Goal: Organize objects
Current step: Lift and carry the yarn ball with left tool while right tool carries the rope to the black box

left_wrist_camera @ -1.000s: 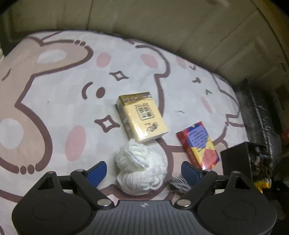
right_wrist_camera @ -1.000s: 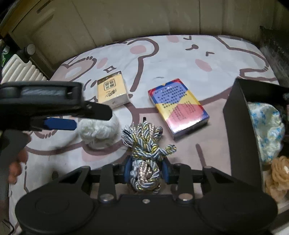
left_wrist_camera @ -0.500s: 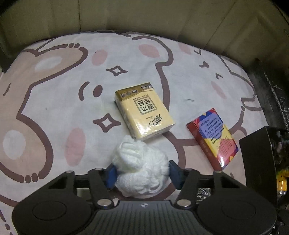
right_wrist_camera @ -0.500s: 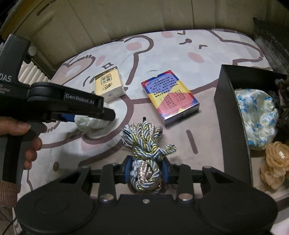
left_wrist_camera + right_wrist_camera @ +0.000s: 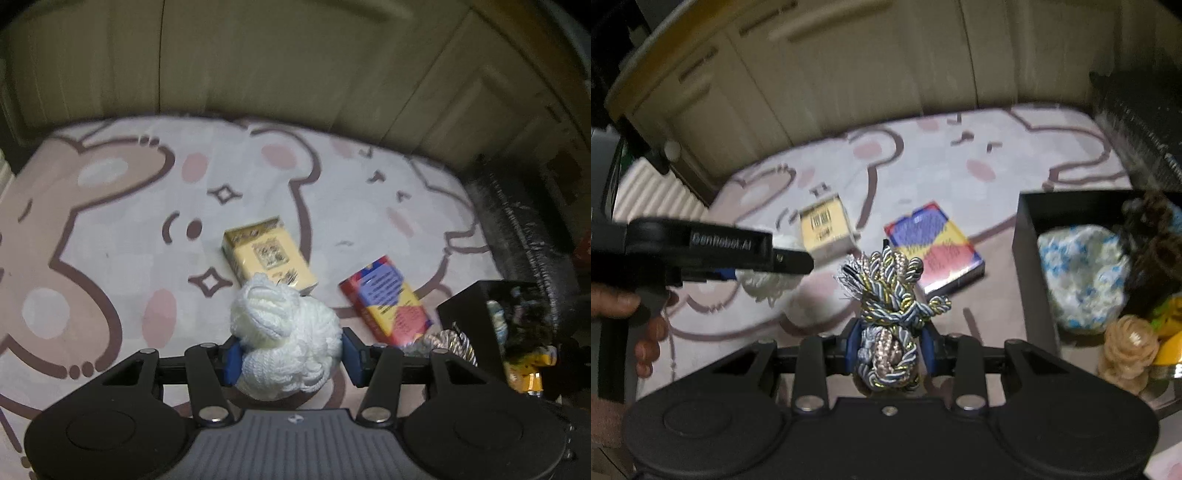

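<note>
White yarn ball [image 5: 284, 339] is sitting squeezed between the blue pads [image 5: 232, 360] of the left tongs [image 5: 290, 356], which are gripping it from both sides and holding it above the cartoon bear blanket [image 5: 110, 206]. The right tongs [image 5: 888, 350] are pinching a knotted blue, gold and silver cord bundle [image 5: 890, 314], and the cord is sticking up out of the narrow gap. A hand [image 5: 628, 314] is holding the left tool from the side in the right wrist view.

On the blanket, a yellow tissue pack [image 5: 267, 254] is lying just behind the yarn ball. A red, blue and yellow box [image 5: 934, 247] is lying near it, between the pack and the black box [image 5: 1032, 266]. The black box is standing open on the right and is holding a blue and white cloth [image 5: 1078, 273], a beige flower [image 5: 1128, 350] and some yellow and dark things that are too blurry to name. Pale cabinet doors [image 5: 849, 66] are standing behind the blanket.
</note>
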The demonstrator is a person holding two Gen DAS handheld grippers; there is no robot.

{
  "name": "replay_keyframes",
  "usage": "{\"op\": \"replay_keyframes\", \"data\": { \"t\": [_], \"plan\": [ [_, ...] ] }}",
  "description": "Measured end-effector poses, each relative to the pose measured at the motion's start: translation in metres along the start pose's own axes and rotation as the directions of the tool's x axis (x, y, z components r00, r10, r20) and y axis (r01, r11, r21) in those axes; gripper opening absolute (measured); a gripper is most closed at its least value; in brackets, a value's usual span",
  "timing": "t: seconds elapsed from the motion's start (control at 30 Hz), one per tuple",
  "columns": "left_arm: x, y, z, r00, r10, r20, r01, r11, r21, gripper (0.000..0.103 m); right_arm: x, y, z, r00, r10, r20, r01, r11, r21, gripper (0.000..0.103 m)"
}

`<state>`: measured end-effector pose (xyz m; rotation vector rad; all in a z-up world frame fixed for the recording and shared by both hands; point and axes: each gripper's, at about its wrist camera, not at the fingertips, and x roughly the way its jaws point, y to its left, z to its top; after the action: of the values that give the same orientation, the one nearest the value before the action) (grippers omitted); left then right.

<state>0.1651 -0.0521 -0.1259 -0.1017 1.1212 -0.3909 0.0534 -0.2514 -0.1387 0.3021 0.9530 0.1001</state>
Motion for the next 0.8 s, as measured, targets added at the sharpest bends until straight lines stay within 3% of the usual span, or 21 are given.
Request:
{"op": "replay_keyframes", "data": {
  "t": [0.3, 0.57, 0.8],
  "plan": [
    [-0.047, -0.015, 0.003, 0.992, -0.051, 0.113, 0.046, 0.998, 0.049, 0.053, -0.047, -0.008, 0.016, 0.99, -0.005, 0.139, 0.003, 1.0, 0.017, 0.035],
    [-0.065, -0.042, 0.002, 0.983, -0.12, 0.142, 0.104, 0.988, 0.113, 0.053, -0.071, -0.026, 0.019, 0.979, -0.059, 0.194, 0.055, 0.998, 0.024, 0.035],
    [-0.063, -0.062, 0.0, 0.976, -0.171, 0.136, 0.15, 0.976, 0.155, 0.053, -0.078, -0.06, 0.016, 0.956, -0.215, 0.199, 0.211, 0.977, 0.04, 0.035]
  ]
}}
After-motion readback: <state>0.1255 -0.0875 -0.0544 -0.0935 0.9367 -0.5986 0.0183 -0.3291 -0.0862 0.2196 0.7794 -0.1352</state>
